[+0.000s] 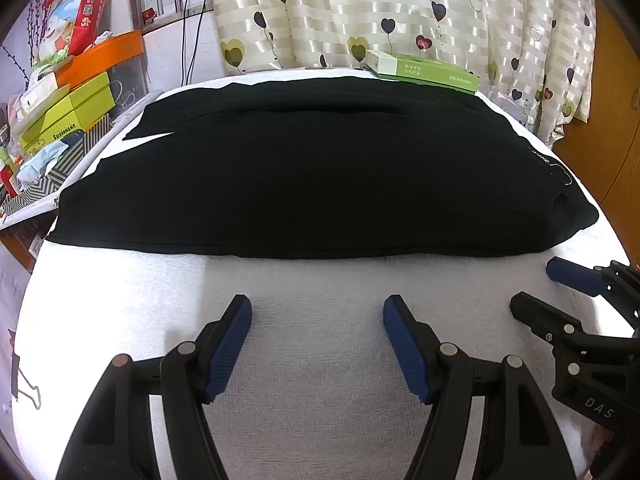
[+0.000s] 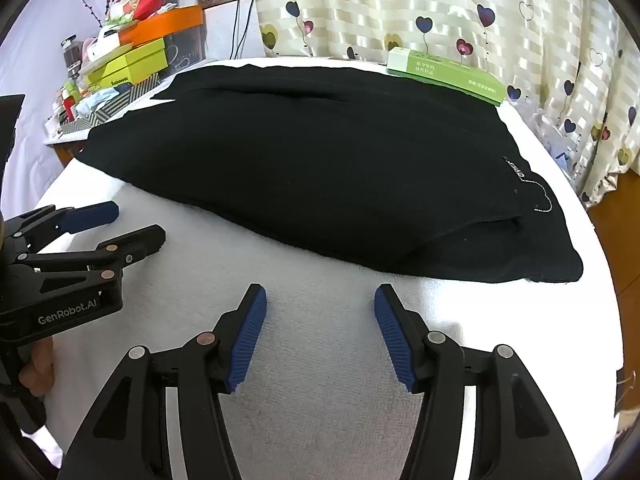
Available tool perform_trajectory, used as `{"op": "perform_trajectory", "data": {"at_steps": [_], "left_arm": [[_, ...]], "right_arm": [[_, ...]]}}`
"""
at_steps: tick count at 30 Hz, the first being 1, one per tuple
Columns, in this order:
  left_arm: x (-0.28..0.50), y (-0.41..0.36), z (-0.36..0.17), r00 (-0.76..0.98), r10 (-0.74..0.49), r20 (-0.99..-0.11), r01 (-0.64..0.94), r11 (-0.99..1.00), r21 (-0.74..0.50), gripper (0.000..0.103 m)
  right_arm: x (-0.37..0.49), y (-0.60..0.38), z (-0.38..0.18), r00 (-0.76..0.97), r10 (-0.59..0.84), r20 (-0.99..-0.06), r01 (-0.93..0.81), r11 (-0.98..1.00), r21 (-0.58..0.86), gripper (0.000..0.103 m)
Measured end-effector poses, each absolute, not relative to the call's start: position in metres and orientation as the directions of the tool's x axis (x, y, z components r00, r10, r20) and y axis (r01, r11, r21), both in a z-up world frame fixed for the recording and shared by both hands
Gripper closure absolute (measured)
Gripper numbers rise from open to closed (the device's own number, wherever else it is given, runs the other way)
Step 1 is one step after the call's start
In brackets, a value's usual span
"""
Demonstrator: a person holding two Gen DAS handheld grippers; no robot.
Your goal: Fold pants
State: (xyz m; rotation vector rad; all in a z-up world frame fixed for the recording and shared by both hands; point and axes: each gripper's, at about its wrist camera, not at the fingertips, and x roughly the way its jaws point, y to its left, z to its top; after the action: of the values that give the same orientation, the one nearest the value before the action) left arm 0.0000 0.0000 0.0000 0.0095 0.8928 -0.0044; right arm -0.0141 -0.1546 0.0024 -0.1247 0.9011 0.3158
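Black pants [image 1: 320, 184] lie folded across the far half of the white-toweled tabletop [image 1: 320, 360], reaching its right edge, a green box [image 1: 428, 70] at the far edge. Left gripper [image 1: 318, 344] and right gripper [image 2: 320, 332] hover over the near edge, jaws spread apart, empty.

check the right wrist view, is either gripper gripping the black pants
No: the right gripper and left gripper both hang open over the white towel, short of the black pants.

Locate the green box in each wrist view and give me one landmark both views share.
Left wrist: green box upper right of centre, at the black pants' far edge.
Right wrist: green box upper right, same far edge.
Shared landmark: heart-patterned curtain behind it.
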Motion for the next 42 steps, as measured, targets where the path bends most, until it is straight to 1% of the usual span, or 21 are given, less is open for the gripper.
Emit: {"op": "perform_trajectory", "data": {"at_steps": [42], "left_arm": [[0.0005, 0.001, -0.0005, 0.628, 0.003, -0.778, 0.008, 1.0, 0.011, 0.032]], "right_arm": [[-0.0132, -0.1554, 0.0012, 0.578, 0.223, -0.785, -0.322, 0.946, 0.032, 0.044]]}}
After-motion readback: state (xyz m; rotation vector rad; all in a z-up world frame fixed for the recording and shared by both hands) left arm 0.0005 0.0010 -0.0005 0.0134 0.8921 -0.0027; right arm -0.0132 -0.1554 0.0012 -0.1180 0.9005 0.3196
